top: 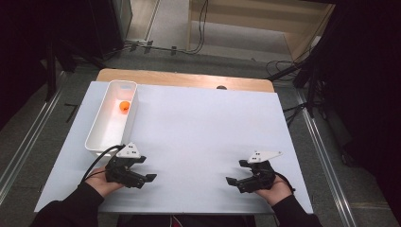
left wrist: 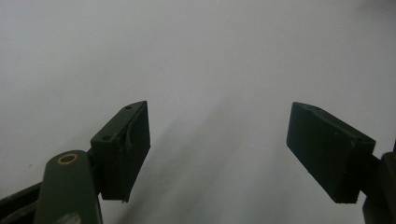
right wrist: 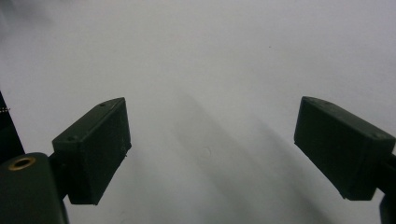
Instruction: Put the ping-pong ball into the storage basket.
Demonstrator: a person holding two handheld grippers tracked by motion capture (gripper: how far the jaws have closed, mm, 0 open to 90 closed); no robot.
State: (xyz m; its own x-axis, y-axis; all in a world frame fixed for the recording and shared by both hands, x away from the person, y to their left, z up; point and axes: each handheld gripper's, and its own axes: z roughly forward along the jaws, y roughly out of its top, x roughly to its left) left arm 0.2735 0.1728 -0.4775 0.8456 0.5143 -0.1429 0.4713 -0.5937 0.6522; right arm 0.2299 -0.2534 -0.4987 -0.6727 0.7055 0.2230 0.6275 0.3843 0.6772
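A small orange ball point(top: 124, 107) lies inside a long white bin point(top: 97, 132) at the table's left side. My left gripper point(top: 150, 178) rests low near the front left, just below the bin's near end, its jaws pointing toward the table's middle. In the left gripper view its jaws point(left wrist: 217, 140) stand wide apart over bare white surface with nothing between them. My right gripper point(top: 230, 181) sits near the front right, pointing left. Its jaws point(right wrist: 212, 135) are likewise spread wide and hold nothing.
A white sheet point(top: 198, 127) covers most of the wooden table point(top: 184, 79). Cables point(top: 198, 28) and stand legs crowd the floor behind and to both sides. Metal rails point(top: 326, 156) run along the table's right and left.
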